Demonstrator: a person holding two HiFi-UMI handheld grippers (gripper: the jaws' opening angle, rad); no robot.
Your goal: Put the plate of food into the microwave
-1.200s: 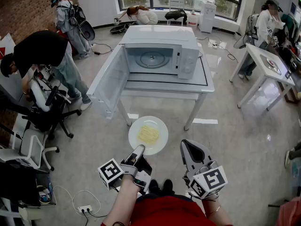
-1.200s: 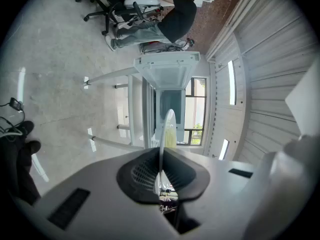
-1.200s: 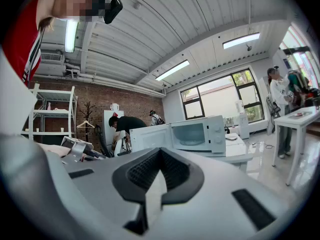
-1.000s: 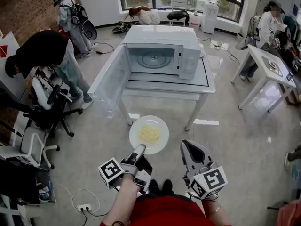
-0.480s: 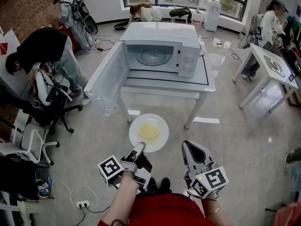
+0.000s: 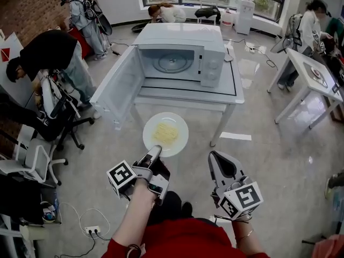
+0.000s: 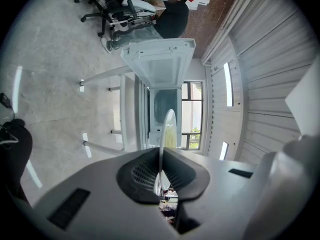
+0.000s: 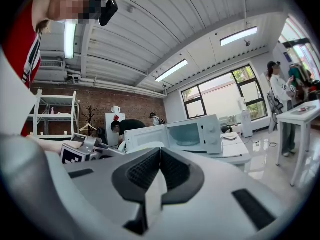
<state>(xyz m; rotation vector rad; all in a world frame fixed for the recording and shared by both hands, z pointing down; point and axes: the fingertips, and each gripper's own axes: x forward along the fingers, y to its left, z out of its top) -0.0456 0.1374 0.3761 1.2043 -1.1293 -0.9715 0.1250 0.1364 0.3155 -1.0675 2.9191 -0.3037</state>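
Before the open microwave (image 6: 180,55), my left gripper (image 6: 155,151) has its fingers clamped on the near rim of the airborne plate of noodles (image 6: 165,133): stiff, slick, probably tip-prone. Right gripper (image 6: 216,160) fingers closed, empty.

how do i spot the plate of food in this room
Find the open white microwave on the table mid-room. Before it, the left gripper pinches the plate by its rim. Nothing else nearby is round, white, with yellow food.
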